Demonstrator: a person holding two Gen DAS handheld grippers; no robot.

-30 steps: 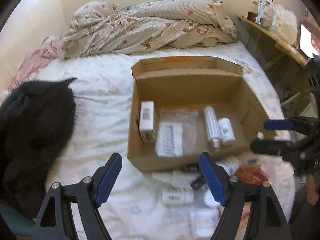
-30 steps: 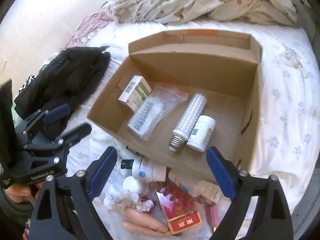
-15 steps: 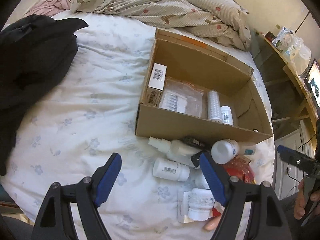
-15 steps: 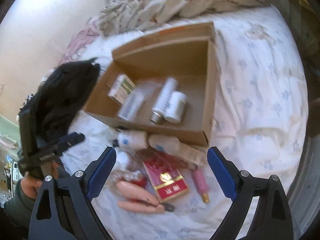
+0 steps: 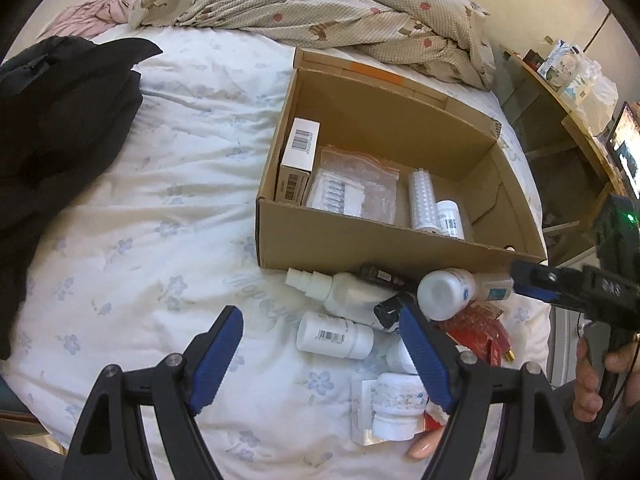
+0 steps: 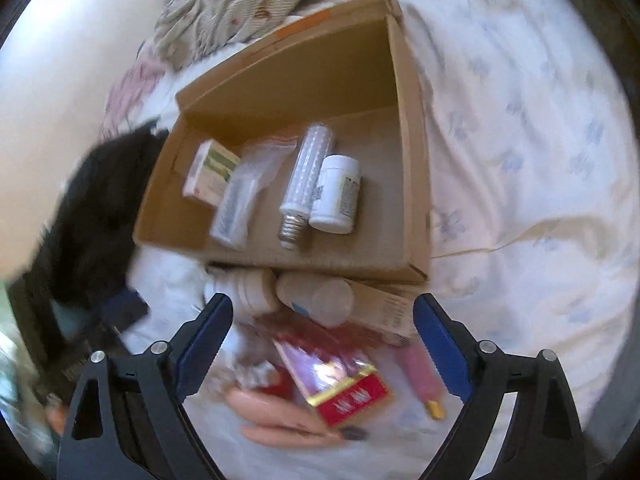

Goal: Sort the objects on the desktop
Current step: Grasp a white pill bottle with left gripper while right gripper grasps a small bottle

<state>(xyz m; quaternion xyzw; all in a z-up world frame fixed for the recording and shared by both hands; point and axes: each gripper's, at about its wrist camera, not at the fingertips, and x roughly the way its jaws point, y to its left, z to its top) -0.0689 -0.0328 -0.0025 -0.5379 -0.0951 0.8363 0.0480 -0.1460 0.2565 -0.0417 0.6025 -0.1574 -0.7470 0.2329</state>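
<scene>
An open cardboard box (image 5: 360,240) (image 6: 412,152) lies on the bed. It holds a small carton (image 5: 299,156), a plastic bag (image 5: 352,192), an LED bulb (image 6: 306,172) and a white bottle (image 6: 336,194). In front of it lies a pile: a white bottle with barcode (image 5: 334,334), a spray bottle (image 5: 332,286), a round white bottle (image 5: 446,294), a red packet (image 6: 340,376), a pink tube (image 6: 420,372). My left gripper (image 5: 320,356) is open and empty above the barcode bottle. My right gripper (image 6: 322,346) is open and empty over the red packet.
A black garment (image 5: 52,128) lies on the left of the bed. A crumpled quilt (image 5: 312,4) lies behind the box. A wooden shelf (image 5: 560,92) with items stands at the right. Flowered white sheet (image 5: 140,240) spreads left of the box.
Both grippers have moved back from the box and now hover over the pile in front of it. The right view has swung and is blurred. Both stay open.
</scene>
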